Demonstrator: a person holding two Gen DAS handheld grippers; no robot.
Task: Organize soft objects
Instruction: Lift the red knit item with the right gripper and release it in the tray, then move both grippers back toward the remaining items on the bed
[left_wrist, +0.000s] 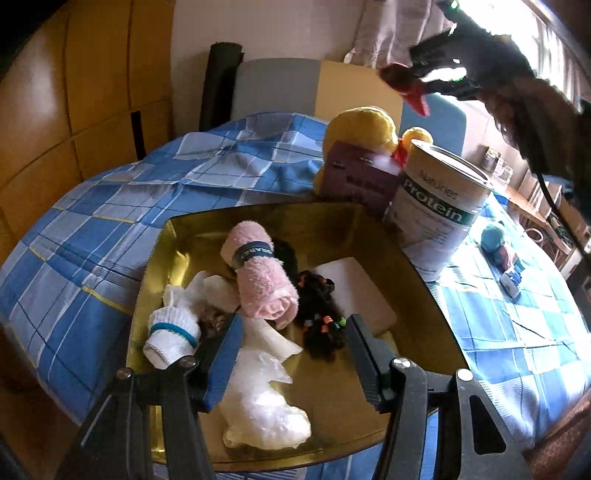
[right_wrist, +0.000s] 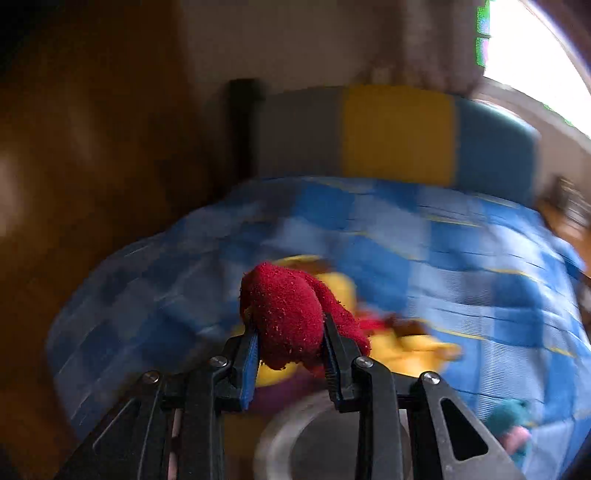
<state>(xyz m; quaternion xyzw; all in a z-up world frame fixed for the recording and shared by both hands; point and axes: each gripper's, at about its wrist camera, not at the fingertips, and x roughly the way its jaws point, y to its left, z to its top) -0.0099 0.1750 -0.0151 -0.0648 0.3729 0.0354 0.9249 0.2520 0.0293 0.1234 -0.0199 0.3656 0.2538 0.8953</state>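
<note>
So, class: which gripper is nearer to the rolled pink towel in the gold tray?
Left. The left gripper hangs open just beside the pink towel, over the gold tray. The right gripper is raised well beyond it, clamping a red cloth.

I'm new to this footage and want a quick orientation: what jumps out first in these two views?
The red fuzzy cloth pinched in the right gripper, held in the air above the blue checked bedspread. Below the open left gripper, a gold tray holds a rolled pink towel, a white sock and a dark beaded bundle. Behind the tray stand a Protein can and a yellow plush toy.
</note>
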